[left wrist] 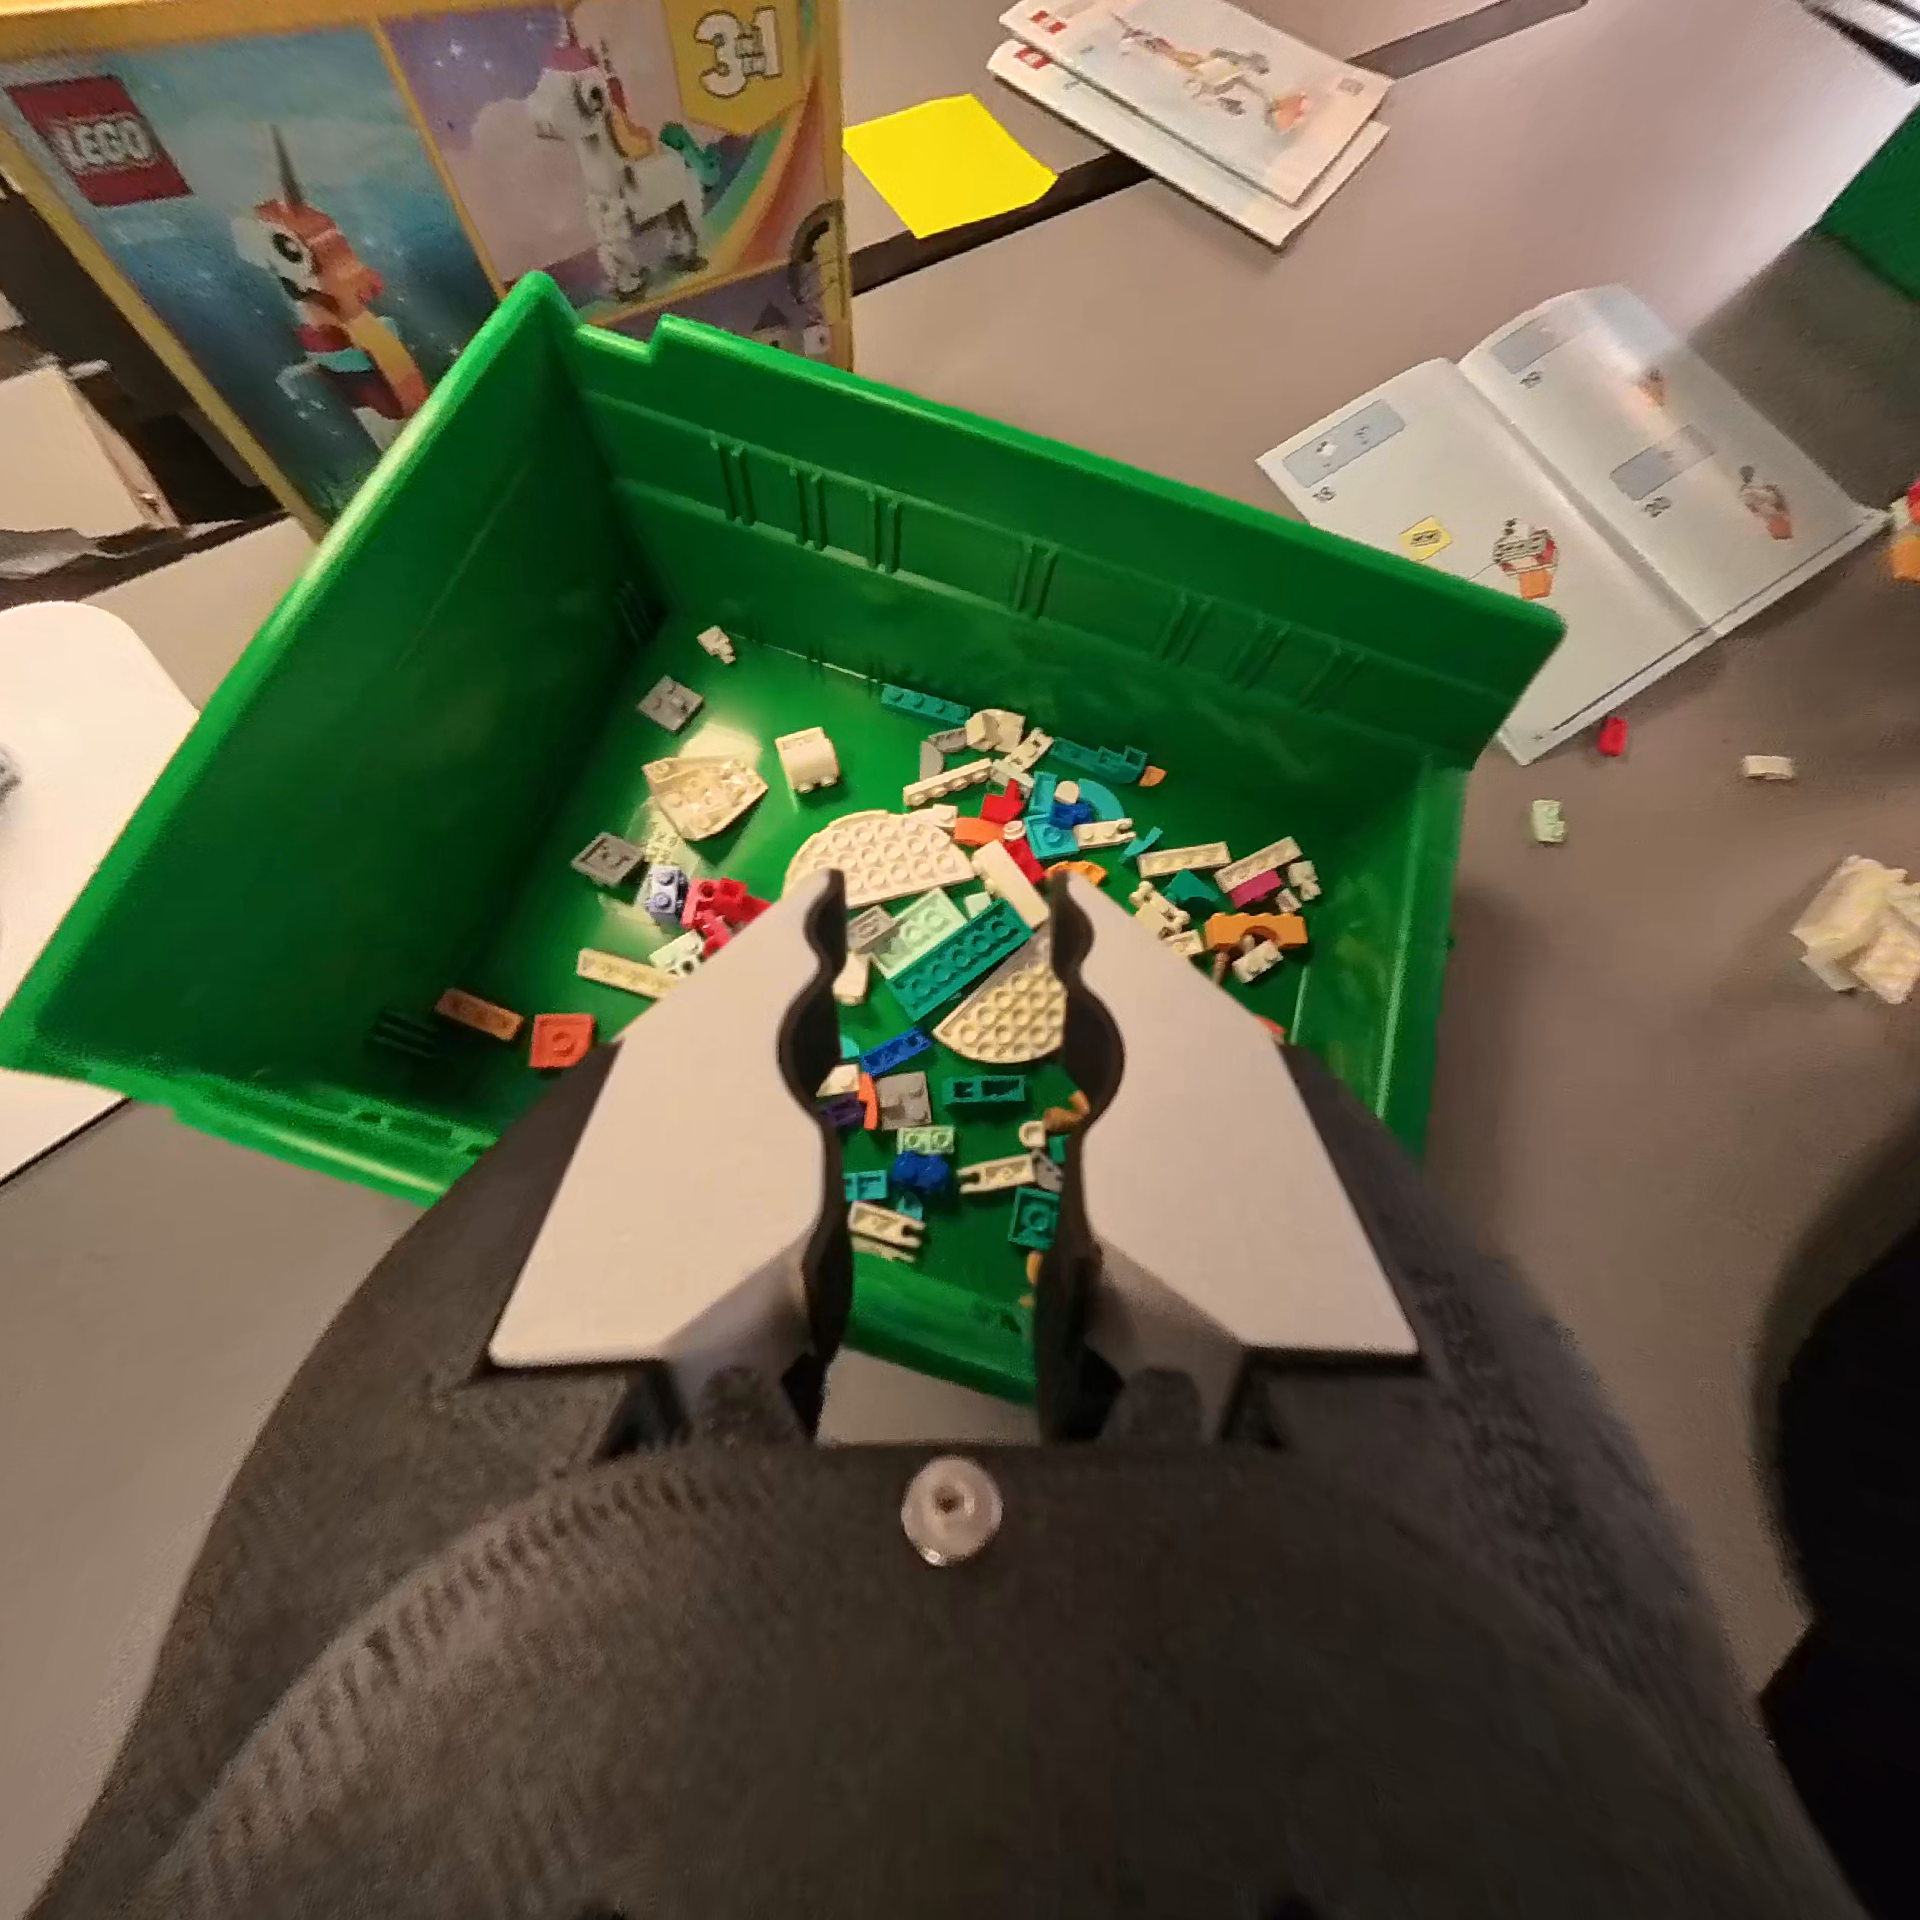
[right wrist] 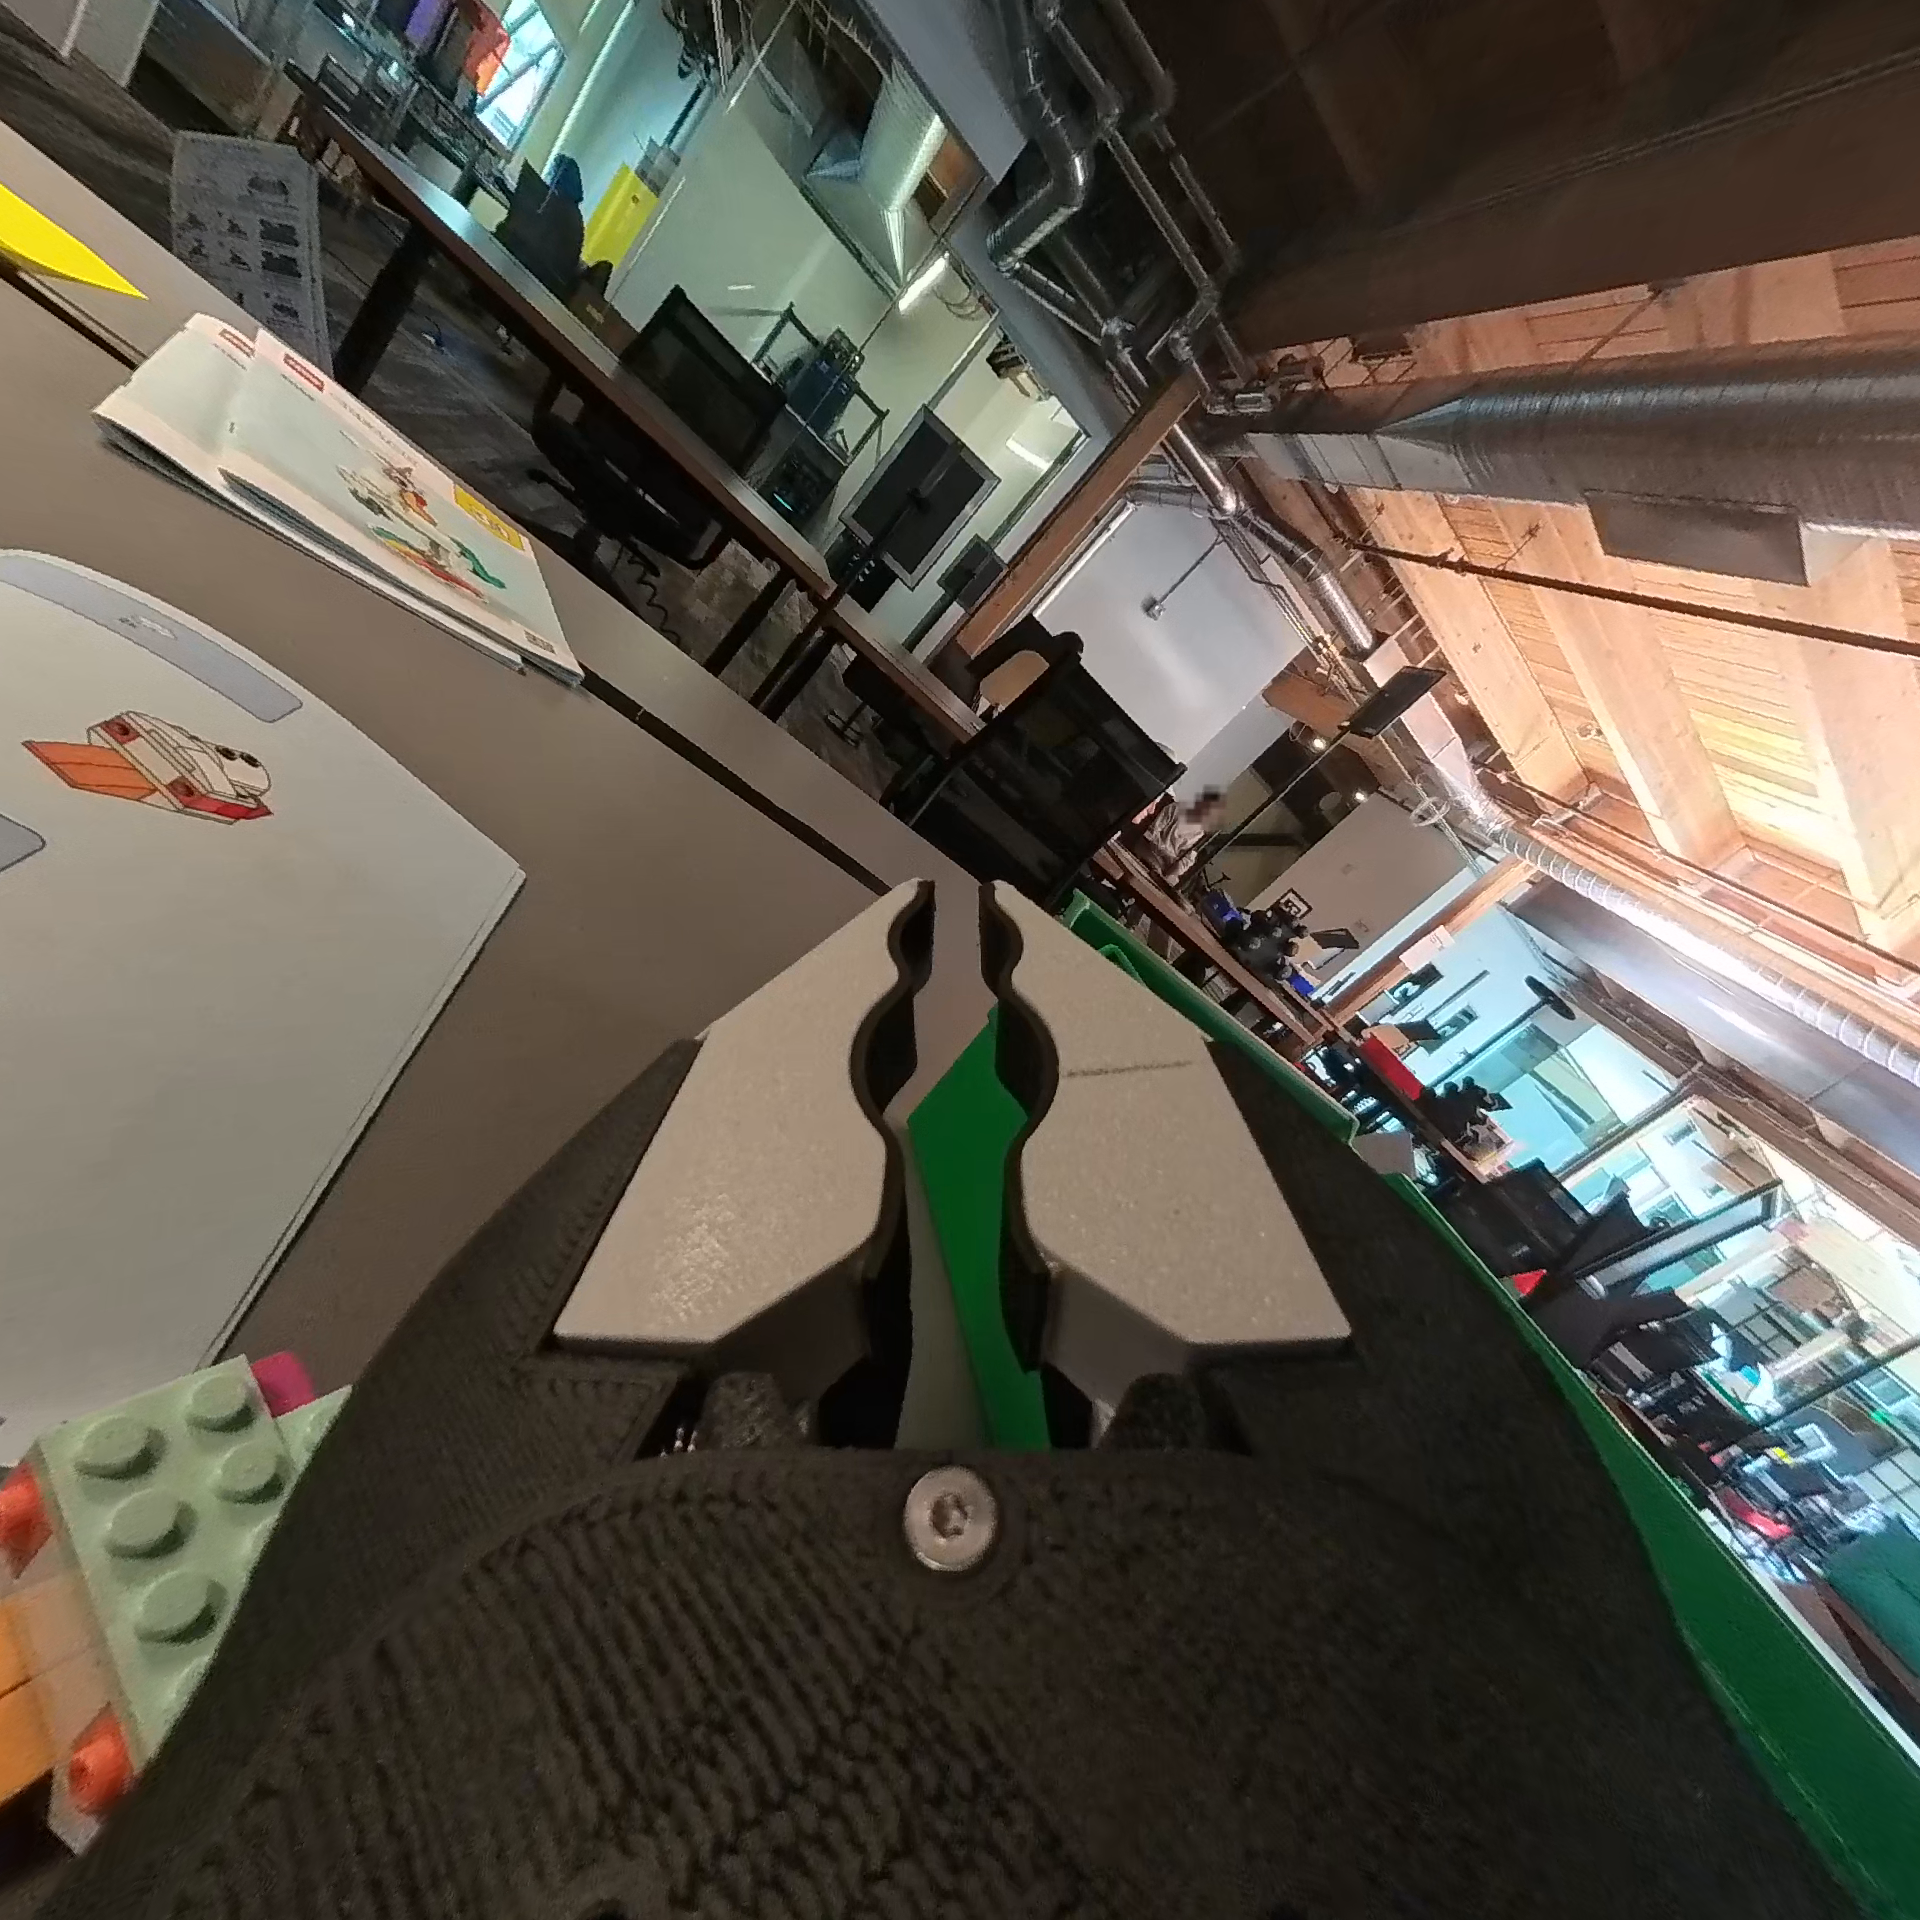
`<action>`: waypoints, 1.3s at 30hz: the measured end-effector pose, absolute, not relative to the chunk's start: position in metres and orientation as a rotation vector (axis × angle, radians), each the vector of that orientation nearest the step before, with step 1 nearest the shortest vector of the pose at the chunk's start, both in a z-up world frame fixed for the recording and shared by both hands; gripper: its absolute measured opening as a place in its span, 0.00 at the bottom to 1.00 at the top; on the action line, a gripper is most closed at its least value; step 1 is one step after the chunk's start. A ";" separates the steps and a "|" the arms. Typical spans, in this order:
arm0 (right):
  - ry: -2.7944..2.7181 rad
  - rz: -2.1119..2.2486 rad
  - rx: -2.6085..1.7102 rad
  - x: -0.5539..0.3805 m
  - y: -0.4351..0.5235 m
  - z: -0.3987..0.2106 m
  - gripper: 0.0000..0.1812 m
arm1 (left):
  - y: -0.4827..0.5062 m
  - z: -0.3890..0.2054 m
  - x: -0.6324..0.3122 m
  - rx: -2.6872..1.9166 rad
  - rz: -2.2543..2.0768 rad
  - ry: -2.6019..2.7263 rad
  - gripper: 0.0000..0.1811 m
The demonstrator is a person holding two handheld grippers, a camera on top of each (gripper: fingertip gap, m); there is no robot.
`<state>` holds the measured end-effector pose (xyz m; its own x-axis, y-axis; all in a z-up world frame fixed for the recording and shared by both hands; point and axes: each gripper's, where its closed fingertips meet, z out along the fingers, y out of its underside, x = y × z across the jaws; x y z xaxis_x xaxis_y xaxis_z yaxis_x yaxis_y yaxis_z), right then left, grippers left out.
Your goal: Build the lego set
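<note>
A green bin on the grey table holds several loose bricks, among them a white half-round plate and a teal plate. My left gripper is open and empty, held above the middle of the bin. My right gripper lies low and tilted by the table, its tips a narrow gap apart with nothing between them. A partly built model with a light green plate sits close at its lower left. The open instruction booklet lies right of the bin and also shows in the right wrist view.
The set's box stands behind the bin. Closed booklets and a yellow note lie at the back. A red piece, a white piece and a crumpled bag lie right of the bin. Another green bin is beside my right gripper. About 55 centimetres separates my left fingertips from my right.
</note>
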<state>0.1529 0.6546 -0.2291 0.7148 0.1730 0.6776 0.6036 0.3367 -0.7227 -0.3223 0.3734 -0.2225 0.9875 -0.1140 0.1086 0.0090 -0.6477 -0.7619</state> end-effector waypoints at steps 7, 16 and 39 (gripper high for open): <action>-0.772 -0.323 -1.224 0.152 0.655 -0.230 0.04 | 0.381 -0.222 -0.317 -2.276 -0.174 0.124 0.22; -0.766 -0.322 -1.224 0.153 0.655 -0.230 0.04 | 0.383 -0.236 -0.311 -2.317 -0.170 0.165 0.21; -0.779 -0.333 -1.225 0.152 0.655 -0.231 0.04 | 0.384 -0.257 -0.302 -2.318 -0.268 0.156 0.20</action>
<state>0.1520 0.6552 -0.2309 0.7024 0.1725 0.6906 0.6184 0.3325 -0.7120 -0.3022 0.3836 -0.2566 0.9702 -0.1946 0.1445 -0.0297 -0.6872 -0.7259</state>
